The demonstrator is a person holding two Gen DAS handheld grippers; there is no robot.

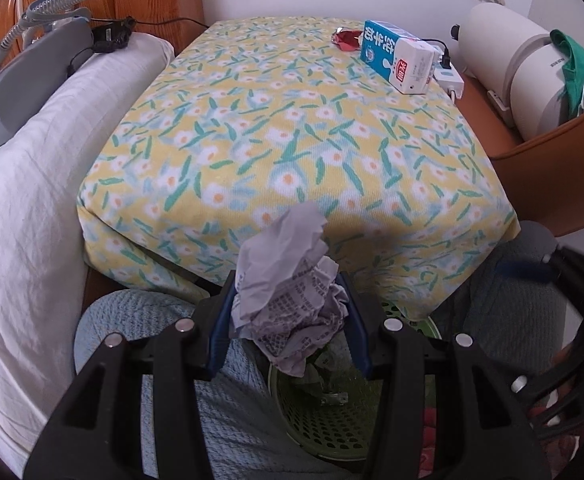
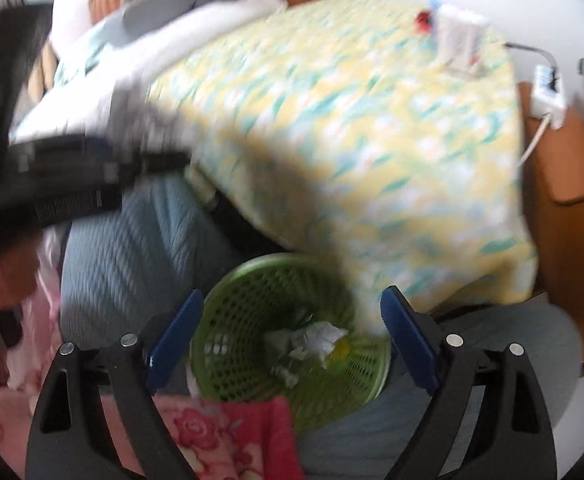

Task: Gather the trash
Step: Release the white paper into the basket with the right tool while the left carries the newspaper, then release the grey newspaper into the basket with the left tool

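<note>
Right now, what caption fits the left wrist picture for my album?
Left gripper clutching crumpled paper over the green basket, beside a flowery bed.

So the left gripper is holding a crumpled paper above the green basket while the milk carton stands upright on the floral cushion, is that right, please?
Not quite: in the left wrist view the milk carton lies on its side on the floral cushion. The rest holds: the left gripper holds the crumpled paper above the green basket.
</note>
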